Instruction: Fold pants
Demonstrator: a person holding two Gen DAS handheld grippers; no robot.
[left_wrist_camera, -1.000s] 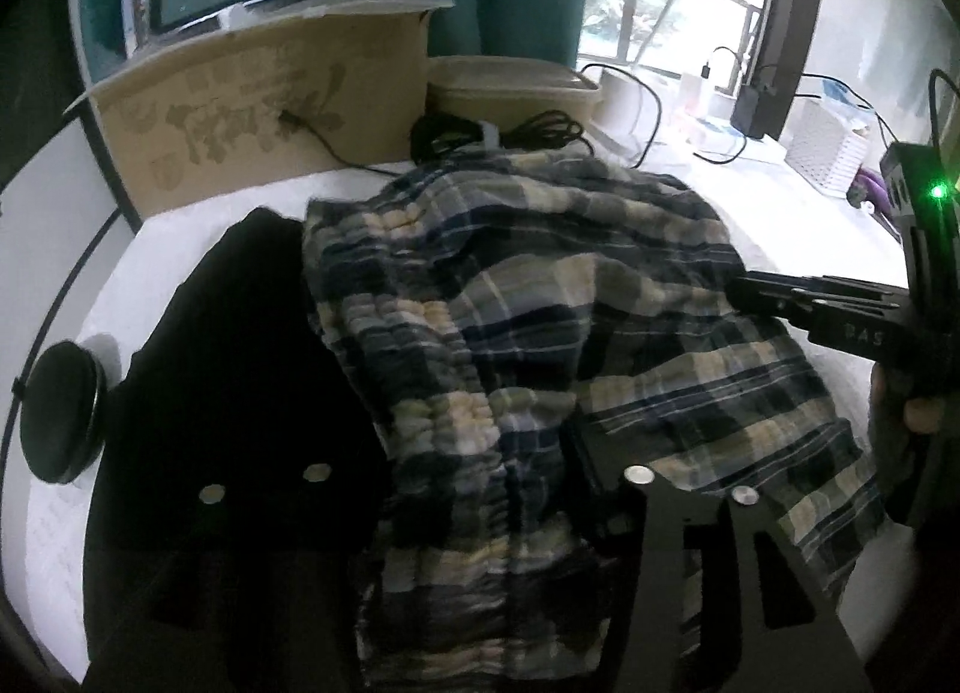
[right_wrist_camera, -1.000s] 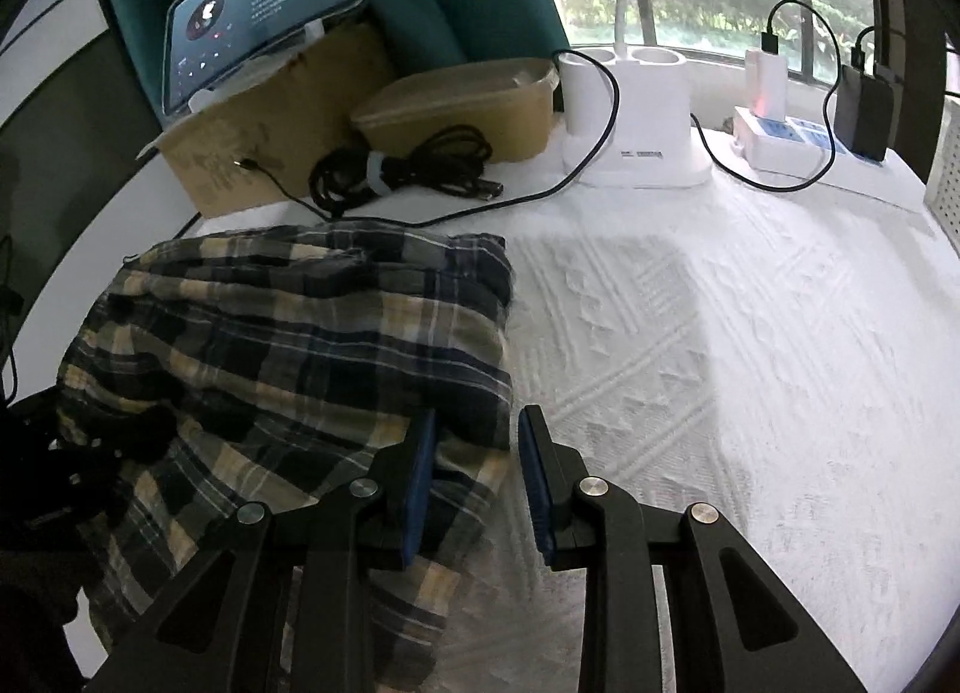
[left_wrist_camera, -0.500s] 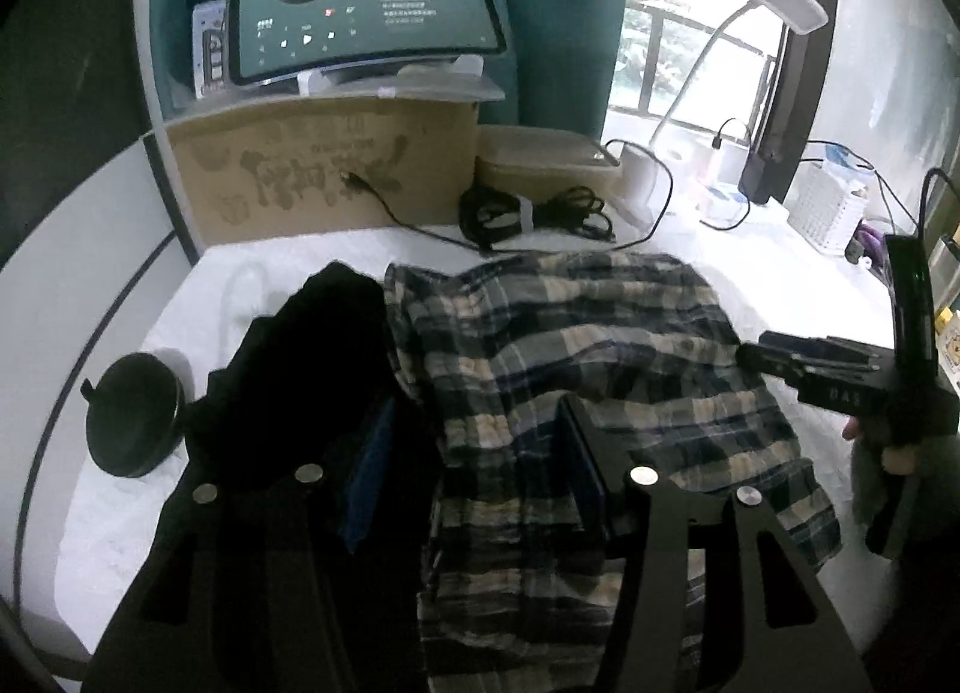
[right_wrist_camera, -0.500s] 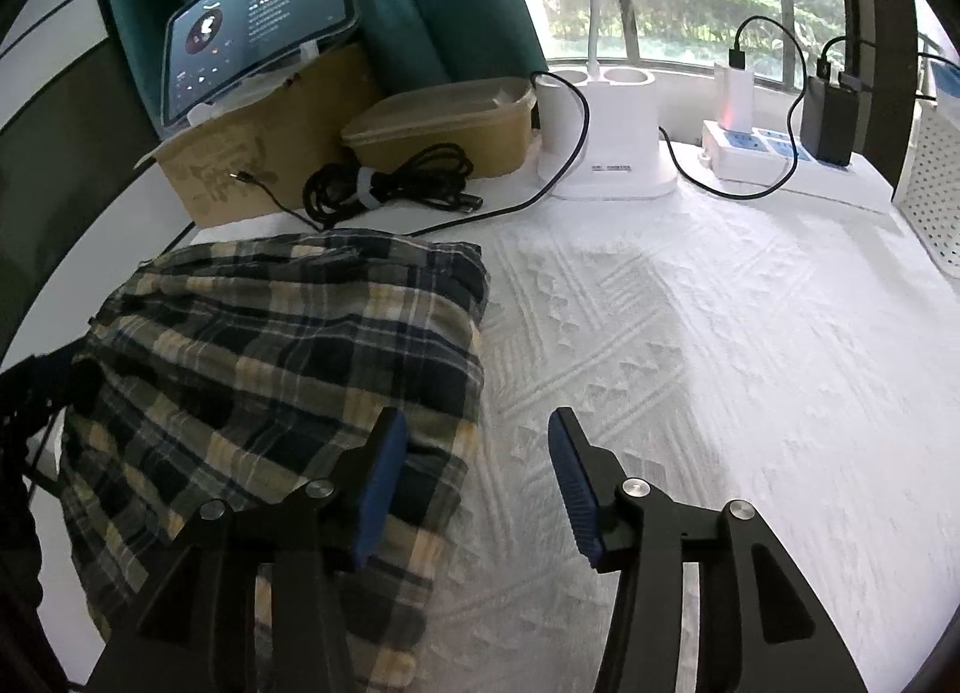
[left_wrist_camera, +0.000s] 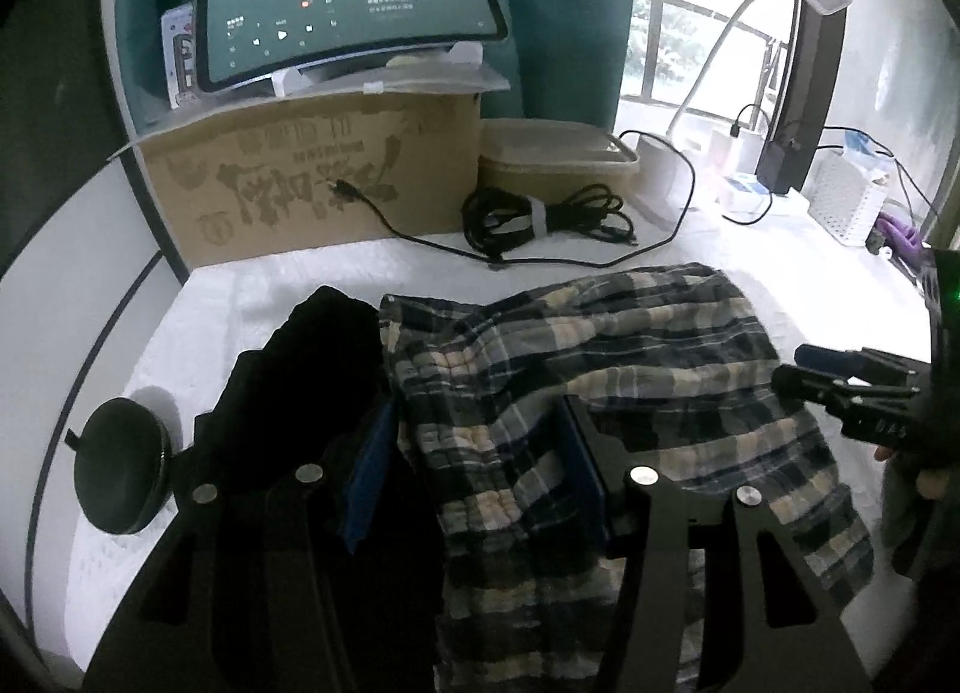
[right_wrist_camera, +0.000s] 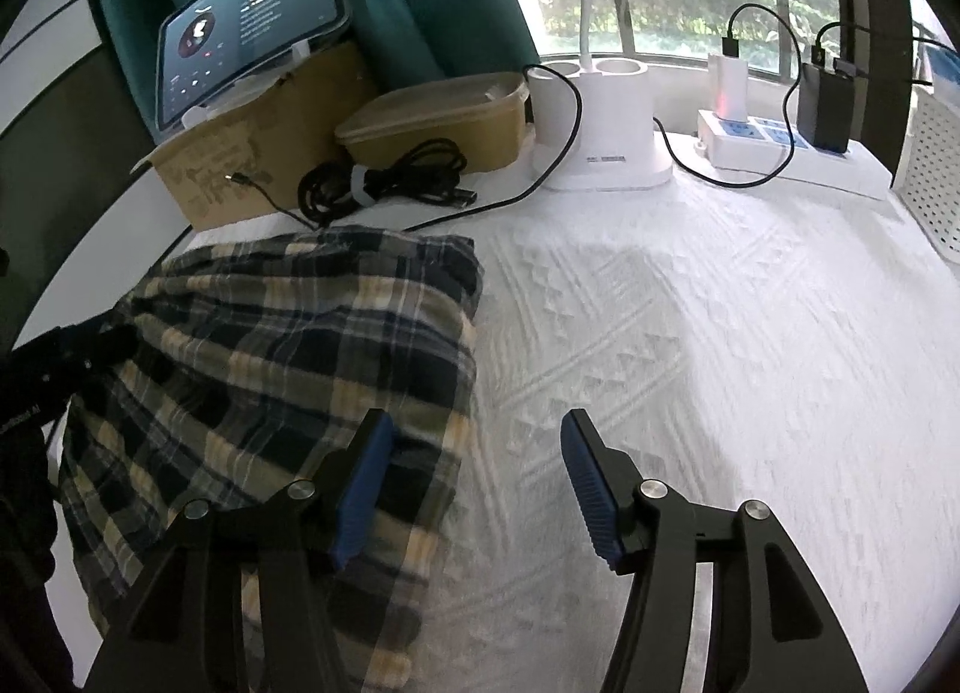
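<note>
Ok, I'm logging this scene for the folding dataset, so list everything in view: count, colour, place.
plaid pants: one, navy and cream, folded on the bedspread
black garment: one, left of the pants
bedspread: one, white, textured
round black case: one, far left
cardboard box: one, brown, at the back
tablet: one, screen lit, on the box
lidded container: one, tan, beside the box
coiled cable: one, black
lamp base: one, white
power strip: one, white
left gripper: black, blue pads, open over the pants' edge
right gripper: black, blue pads, jaws just opened, nothing gripped
</note>
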